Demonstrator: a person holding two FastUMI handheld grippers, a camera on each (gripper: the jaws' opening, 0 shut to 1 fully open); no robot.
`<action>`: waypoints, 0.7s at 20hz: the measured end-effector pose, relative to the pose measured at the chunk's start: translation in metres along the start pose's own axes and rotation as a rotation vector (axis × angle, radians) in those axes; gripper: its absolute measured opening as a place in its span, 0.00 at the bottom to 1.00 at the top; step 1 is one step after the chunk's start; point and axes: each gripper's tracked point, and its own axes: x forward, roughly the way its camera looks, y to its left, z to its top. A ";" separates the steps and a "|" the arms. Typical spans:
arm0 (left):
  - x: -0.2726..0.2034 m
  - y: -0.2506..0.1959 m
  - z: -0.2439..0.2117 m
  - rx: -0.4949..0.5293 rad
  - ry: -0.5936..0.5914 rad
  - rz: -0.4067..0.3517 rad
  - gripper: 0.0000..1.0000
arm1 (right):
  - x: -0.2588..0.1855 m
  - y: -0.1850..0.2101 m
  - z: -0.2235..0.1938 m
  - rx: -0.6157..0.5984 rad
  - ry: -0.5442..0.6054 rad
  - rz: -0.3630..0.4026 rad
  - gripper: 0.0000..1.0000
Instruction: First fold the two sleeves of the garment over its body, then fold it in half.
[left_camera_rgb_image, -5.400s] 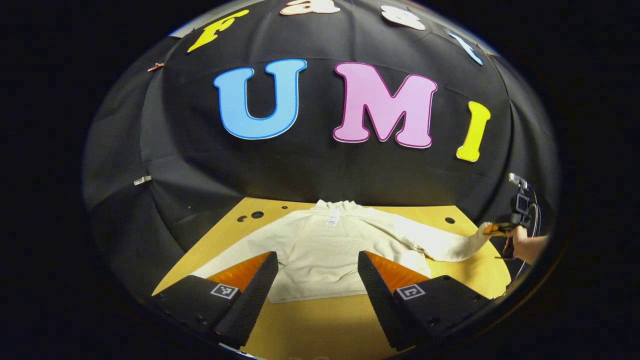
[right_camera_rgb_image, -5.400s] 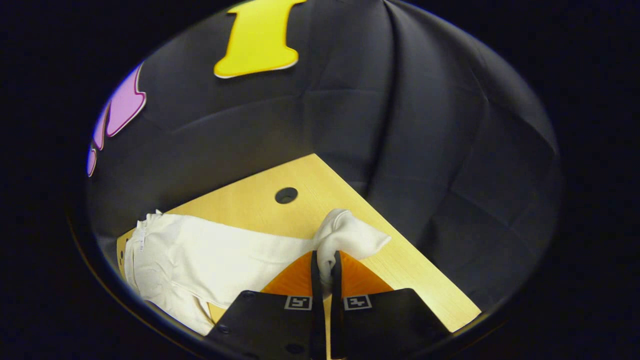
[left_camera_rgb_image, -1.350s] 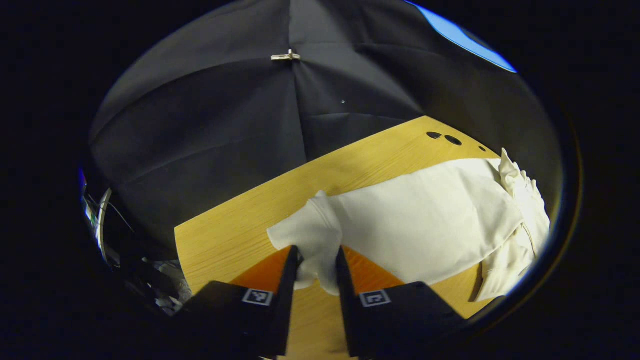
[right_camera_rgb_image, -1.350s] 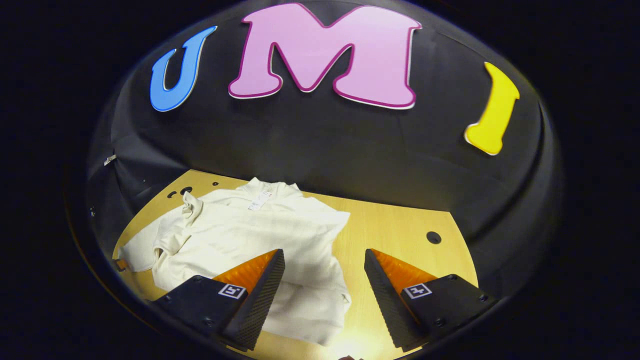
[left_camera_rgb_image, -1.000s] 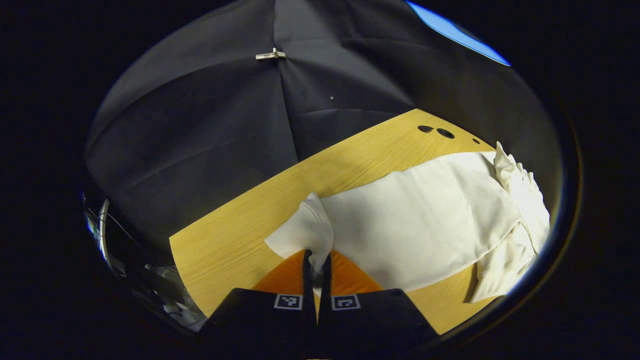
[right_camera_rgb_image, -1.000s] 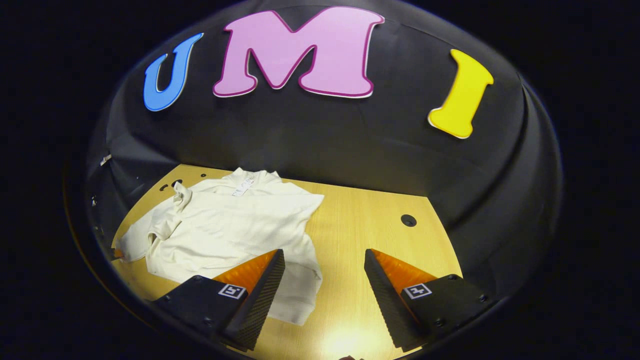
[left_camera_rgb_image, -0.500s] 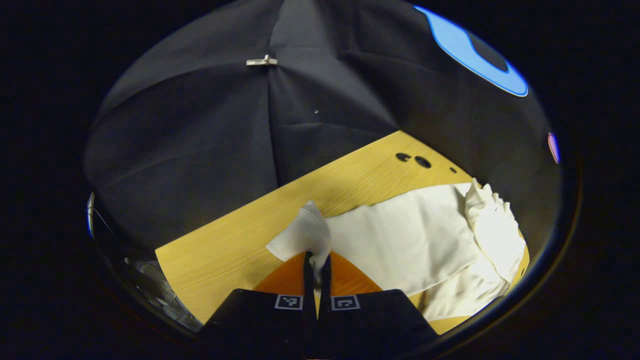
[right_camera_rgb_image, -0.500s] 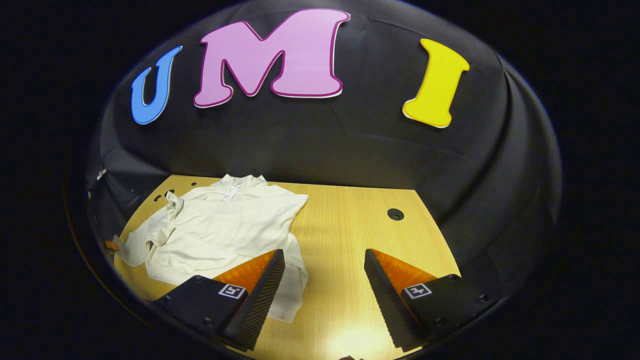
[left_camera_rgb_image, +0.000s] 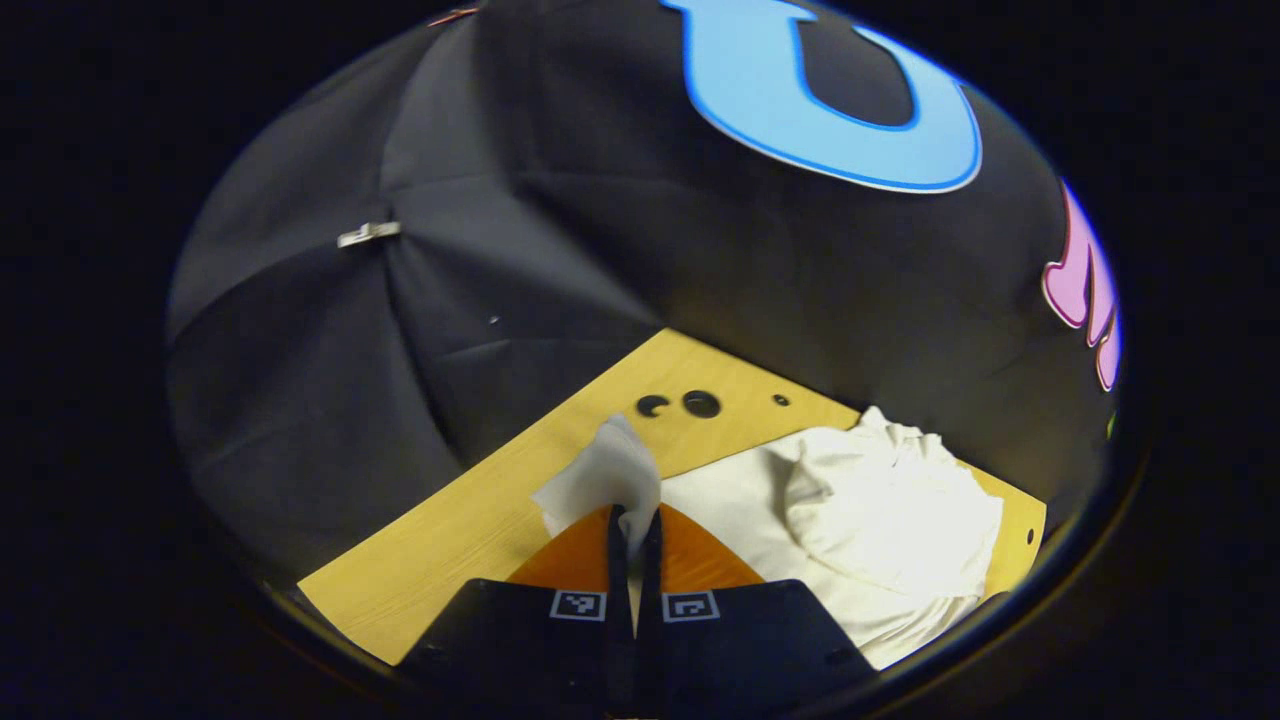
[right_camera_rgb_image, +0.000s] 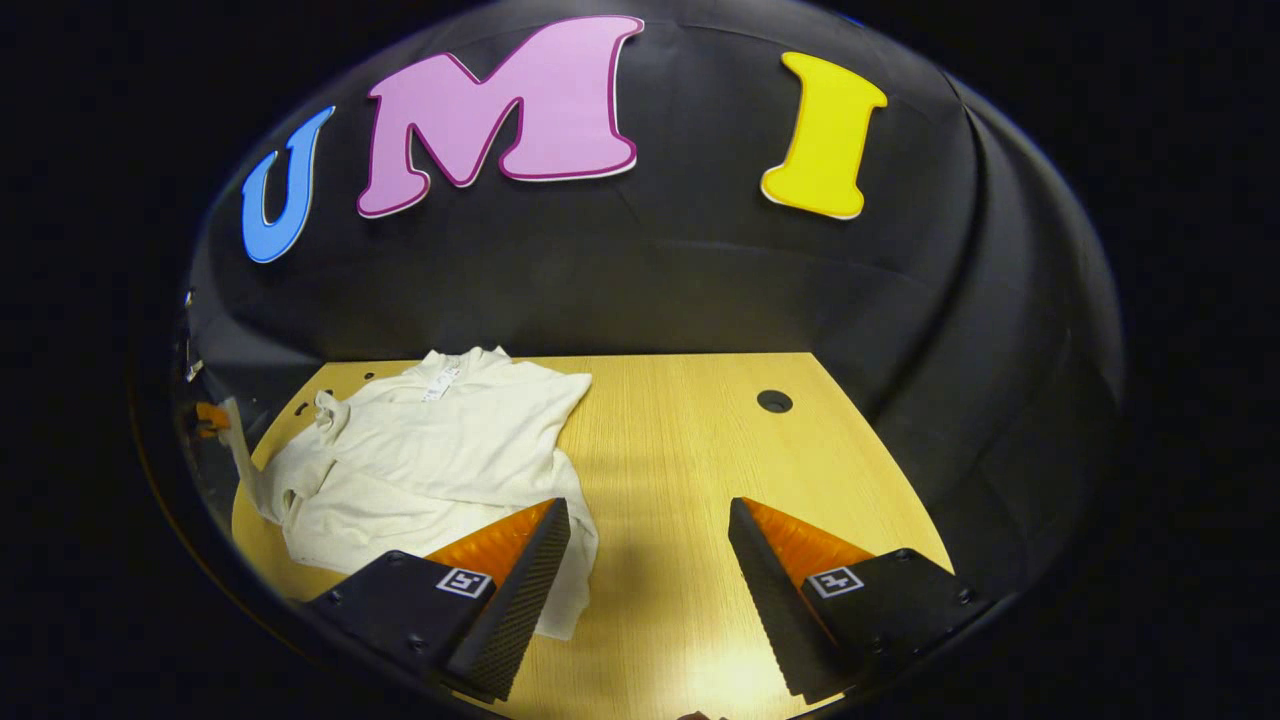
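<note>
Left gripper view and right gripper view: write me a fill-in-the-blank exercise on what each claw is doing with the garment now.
1. The left claw is ____ on the sleeve cuff.
2. The right claw is ____ and holds nothing.
3. The garment lies on a ____ table.
4. The sleeve cuff is held ____ the table.

Missing words: shut; open; wooden; above

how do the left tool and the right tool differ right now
Grip: the left tool is closed on the cream sleeve cuff, while the right tool holds nothing.
Opening: the left tool's fingers sit nearly together; the right tool's are spread wide.
What lies ahead: the left tool has lifted cuff cloth above the table; the right tool looks over bare wood, with the garment off to one side.
Both point over the same wooden table.
</note>
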 end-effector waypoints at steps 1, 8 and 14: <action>0.005 -0.020 0.008 0.017 -0.005 -0.026 0.06 | 0.000 -0.004 -0.007 0.018 0.010 -0.003 0.98; 0.008 -0.174 0.023 0.160 -0.034 -0.243 0.06 | 0.005 -0.030 -0.030 0.140 0.055 -0.056 0.98; -0.011 -0.304 -0.003 0.275 -0.034 -0.445 0.06 | 0.013 -0.040 -0.021 0.172 0.058 -0.060 0.99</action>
